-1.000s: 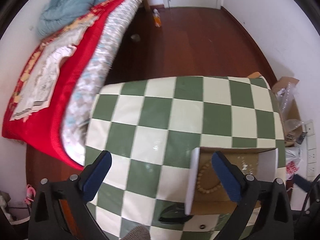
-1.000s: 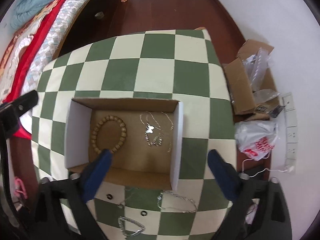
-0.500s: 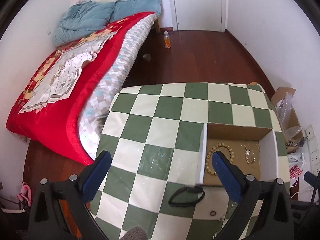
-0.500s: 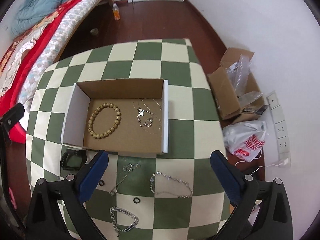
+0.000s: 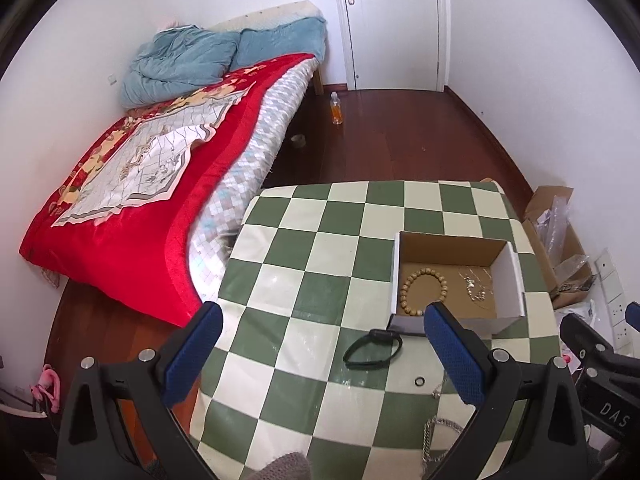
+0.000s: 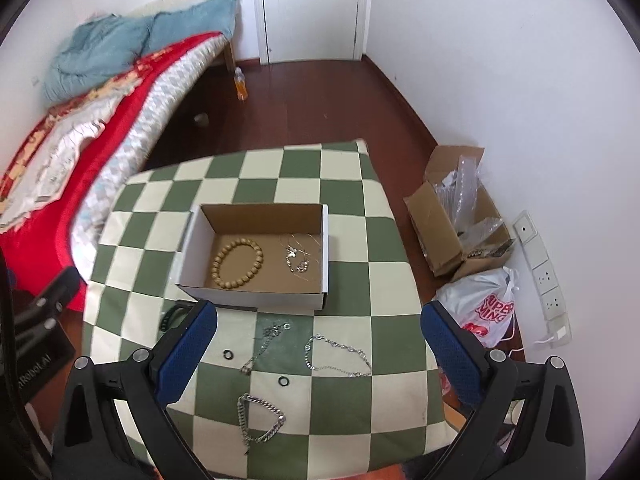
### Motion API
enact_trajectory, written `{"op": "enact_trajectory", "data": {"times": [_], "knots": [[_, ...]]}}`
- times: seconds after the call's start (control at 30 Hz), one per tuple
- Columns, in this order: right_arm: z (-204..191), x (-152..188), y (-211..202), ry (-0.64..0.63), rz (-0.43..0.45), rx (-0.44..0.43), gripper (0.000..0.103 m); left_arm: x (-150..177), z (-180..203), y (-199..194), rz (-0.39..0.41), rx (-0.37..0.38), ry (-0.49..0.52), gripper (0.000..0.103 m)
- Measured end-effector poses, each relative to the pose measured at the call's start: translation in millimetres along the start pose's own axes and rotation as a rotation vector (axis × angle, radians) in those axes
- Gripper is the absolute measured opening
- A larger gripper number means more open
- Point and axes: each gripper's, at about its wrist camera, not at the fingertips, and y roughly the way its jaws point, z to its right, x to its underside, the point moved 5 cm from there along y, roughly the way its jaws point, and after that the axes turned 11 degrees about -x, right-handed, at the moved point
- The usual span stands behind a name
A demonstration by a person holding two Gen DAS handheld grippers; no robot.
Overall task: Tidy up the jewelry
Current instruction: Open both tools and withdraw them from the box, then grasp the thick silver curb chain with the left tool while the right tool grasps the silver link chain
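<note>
Below right claw (image 6: 318, 350), wide open: chain bracelet (image 6: 338, 356) on cloth

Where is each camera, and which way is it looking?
Left wrist: on the left gripper, looking forward and down over the checkered table toward the bed; both blue fingers show.
Right wrist: on the right gripper, above the chains; its fingers show.
Shared: cardboard box, bead bracelet.
</note>
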Motion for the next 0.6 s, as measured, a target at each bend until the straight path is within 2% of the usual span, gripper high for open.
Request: {"op": "enact_trajectory", "data": {"times": [0.13, 0.27, 0.3, 0.37, 0.4, 0.43, 0.6], "knots": [[3.9, 14.2, -12.9, 0.008, -0.011, -0.020, 0.103, 13.9, -3.7, -11.4, -0.011, -0.013, 0.006, 0.103], [24.1, 47.4, -0.3, 0.045, -0.084, -0.028, 0.102, 48.9, 7.5, -0.5, -0.069, -0.040, 0.059, 0.103], [32.7, 60.2, 7.3, 0.061, -0.113, -0.028, 0.099, 59.4, 11.6, 5.3, -0.096, -0.038, 0.073, 0.103], [45.4, 80.1, 20.1, 0.090, -0.155, -0.031, 0.081, 85.5, 23.6, 20.8, -0.169, -0.023, 0.098, 0.102], [52.8, 90.1, 29.0, 0.107, -0.182, -0.035, 0.062, 96.5, 30.1, 28.6, -0.204, -0.014, 0.109, 0.102], [62.2, 101.3, 40.2, 0.129, -0.216, -0.039, 0.057, 107.8, 38.0, 37.3, -0.243, -0.004, 0.121, 0.102], [95.9, 128.5, 76.8, 0.207, -0.284, -0.048, 0.057, 153.8, 84.6, 69.2, -0.381, 0.063, 0.181, 0.100]]}}
